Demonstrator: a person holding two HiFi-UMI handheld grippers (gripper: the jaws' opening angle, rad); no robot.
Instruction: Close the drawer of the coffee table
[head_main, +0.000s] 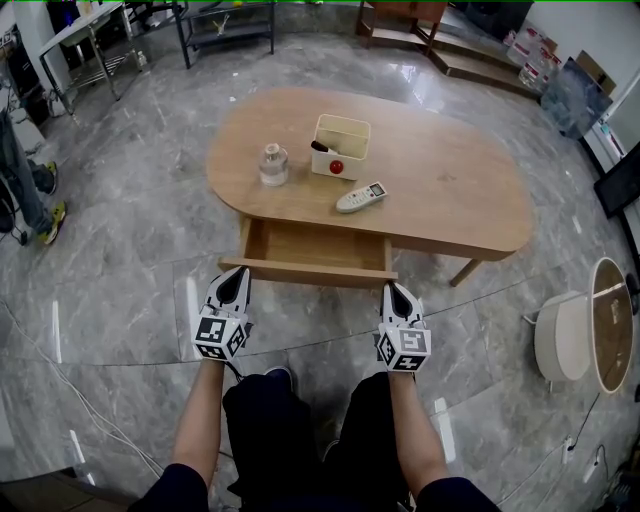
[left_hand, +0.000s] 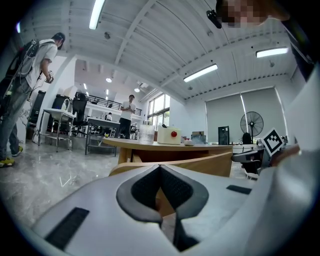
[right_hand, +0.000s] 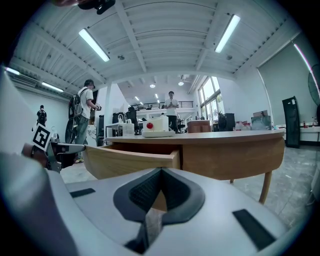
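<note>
**Wood drawer stands open, two shut grippers at its front**

Seen from above, a light wooden coffee table (head_main: 450, 190) stands on a grey marble floor (head_main: 120, 280). Its drawer (head_main: 310, 245) juts well out toward the person and looks empty. The left gripper (head_main: 237, 272) sits at the left end of the drawer front and the right gripper (head_main: 392, 288) at the right end, each pointing at the panel. Both grippers have their jaws pressed together with nothing between them, which suits pushing rather than grasping. Whether the tips touch the wood is unclear. Placing one at each end probably keeps the drawer from skewing as it slides in. On the surface, a glass jar (head_main: 272, 164), a cream box (head_main: 341, 146) and a remote control (head_main: 360, 197) sit back from the edge.
</note>
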